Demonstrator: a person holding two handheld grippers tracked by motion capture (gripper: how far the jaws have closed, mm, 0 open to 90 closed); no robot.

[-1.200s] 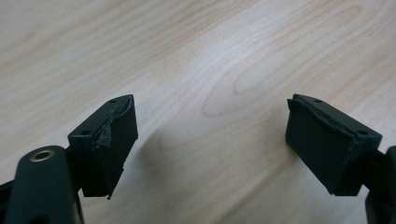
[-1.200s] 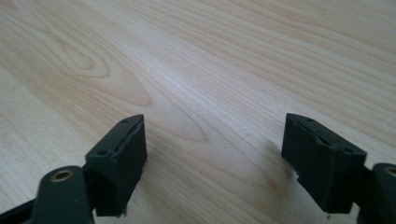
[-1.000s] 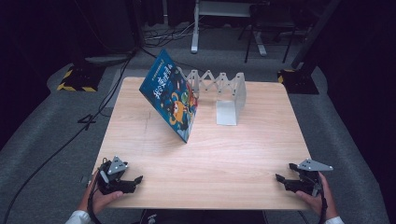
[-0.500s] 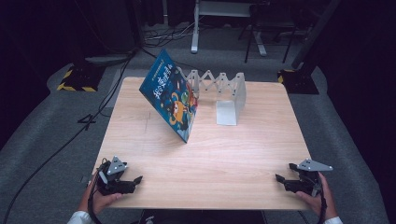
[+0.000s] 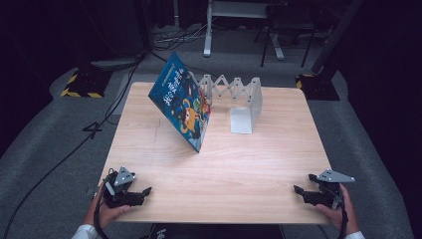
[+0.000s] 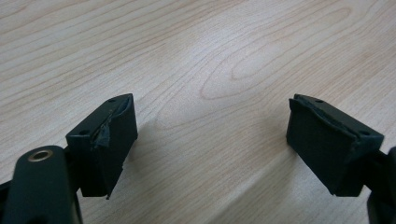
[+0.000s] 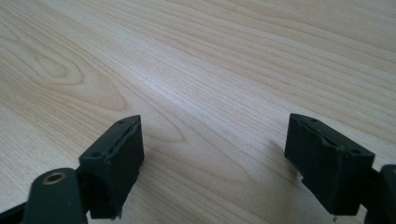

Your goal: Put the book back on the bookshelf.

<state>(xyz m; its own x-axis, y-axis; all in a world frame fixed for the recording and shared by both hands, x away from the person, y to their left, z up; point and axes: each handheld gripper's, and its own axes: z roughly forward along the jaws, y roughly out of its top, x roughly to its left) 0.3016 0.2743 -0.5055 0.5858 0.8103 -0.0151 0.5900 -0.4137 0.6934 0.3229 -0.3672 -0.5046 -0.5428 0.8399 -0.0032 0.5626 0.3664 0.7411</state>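
Here, a person sits at a wooden table [image 5: 219, 174] and holds a tool in each hand. The left gripper [image 5: 143, 192] rests at the near left corner of the table. Its jaws stand wide apart, and in the left gripper view [image 6: 212, 140] there is just bare wood between them. The right gripper [image 5: 298, 191] rests at the near right corner. Its jaws are wide apart too, and in the right gripper view [image 7: 215, 156] they hold nothing. Both tools point in toward the middle of the table.

The nearest thing to them is a picture book [image 5: 181, 107] with a blue cover and bright cartoon shapes. It is far from both tools, up in the back half of the table, a bit to the left. The book stands tilted, with its bottom edge on the wood and its top leaning back toward a white folding book rack [image 5: 239, 99]. The rack stands just beside the book, on its right, near the far edge of the table. A black cable [image 5: 59, 159] lies on the grey floor at the left.
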